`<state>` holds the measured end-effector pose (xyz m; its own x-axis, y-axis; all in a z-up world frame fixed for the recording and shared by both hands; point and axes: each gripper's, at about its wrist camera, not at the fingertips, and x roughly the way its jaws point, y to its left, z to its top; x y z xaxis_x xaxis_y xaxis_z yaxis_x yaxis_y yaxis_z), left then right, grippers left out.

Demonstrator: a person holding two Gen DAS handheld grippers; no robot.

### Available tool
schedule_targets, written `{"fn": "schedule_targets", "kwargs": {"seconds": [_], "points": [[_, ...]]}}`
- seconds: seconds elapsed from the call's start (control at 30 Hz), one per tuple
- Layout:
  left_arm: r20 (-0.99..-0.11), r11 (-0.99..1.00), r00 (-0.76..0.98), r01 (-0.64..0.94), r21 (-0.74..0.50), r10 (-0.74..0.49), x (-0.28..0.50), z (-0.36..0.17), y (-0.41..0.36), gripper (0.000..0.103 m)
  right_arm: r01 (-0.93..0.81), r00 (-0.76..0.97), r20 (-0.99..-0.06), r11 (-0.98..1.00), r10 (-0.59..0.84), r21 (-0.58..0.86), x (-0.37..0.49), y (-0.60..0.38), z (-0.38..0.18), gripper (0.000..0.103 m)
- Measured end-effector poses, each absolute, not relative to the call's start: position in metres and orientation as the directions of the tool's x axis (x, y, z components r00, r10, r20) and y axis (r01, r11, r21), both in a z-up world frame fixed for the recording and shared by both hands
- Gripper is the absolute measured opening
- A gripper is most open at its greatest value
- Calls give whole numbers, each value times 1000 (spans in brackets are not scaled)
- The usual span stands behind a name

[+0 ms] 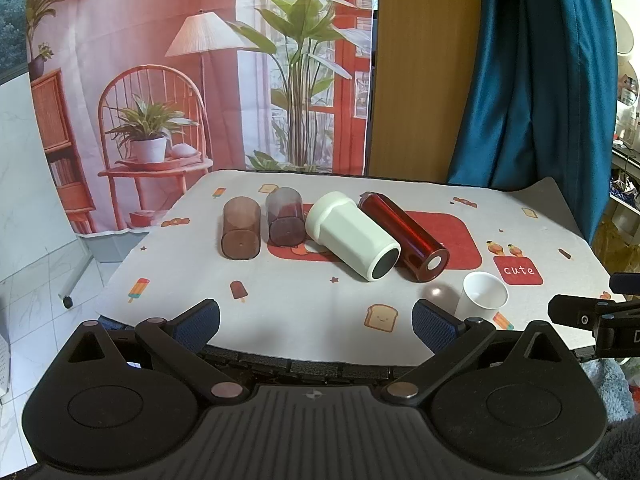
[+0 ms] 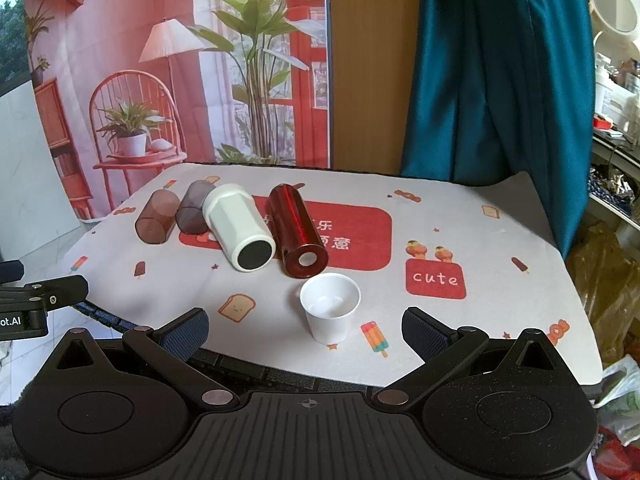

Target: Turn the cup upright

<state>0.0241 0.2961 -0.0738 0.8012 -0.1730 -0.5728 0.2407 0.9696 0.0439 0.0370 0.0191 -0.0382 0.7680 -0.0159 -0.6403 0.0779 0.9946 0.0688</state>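
White paper cup [image 2: 330, 307] stands upright on the patterned surface [image 2: 500, 248], near a lying red metallic tumbler [image 2: 298, 230]. Left claw [image 1: 316, 322] and right claw [image 2: 306, 330] both gape apart, holding nothing.

Left tongs [image 1: 316, 322] and right tongs [image 2: 306, 330] both gape wide, fingers spread far apart, gripping nothing, held level side by side.
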Motion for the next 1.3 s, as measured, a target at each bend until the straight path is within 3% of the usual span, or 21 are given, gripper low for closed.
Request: {"fn": "schedule_targets", "kwargs": {"seconds": [1.3], "points": [[-583, 970, 794, 241, 41, -173, 25, -75, 296, 103, 81, 765, -643, 994, -14, 75, 38, 17, -39, 103]]}}
